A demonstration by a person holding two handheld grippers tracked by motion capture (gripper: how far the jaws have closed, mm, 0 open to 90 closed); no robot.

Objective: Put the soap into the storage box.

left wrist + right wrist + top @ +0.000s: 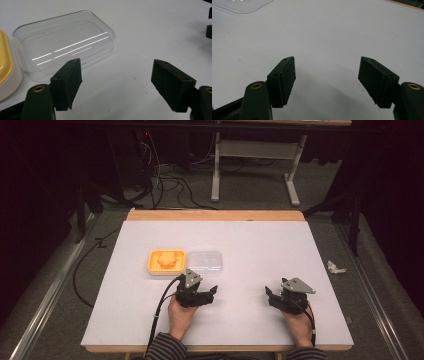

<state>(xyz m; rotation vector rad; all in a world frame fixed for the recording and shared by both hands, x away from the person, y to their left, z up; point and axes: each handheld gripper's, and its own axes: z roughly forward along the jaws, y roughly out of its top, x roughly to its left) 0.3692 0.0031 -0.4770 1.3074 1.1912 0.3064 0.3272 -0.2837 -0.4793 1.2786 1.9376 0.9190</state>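
On the white table top (260, 245), a clear rectangular plastic lid with rounded corners (205, 261) lies flat just to the right of a yellow-rimmed rectangular plastic container (166, 260), the two touching or nearly so along their near sides; something orange-yellow sits in the container, too small to make out. The left gripper (212, 293) rests in the person's left hand just in front of the clear lid, near its front edge but apart from it. In the left gripper view its black jaws stand apart with nothing but bare table between them, and the lid (65, 42) lies beyond the left-hand jaw, the container's yellow rim (5, 60) at the picture's edge. The right gripper (270, 295) sits well to the right over bare table, held in the right hand; its jaws are likewise spread wide and empty, with a corner of the lid (242, 5) far off at top left.
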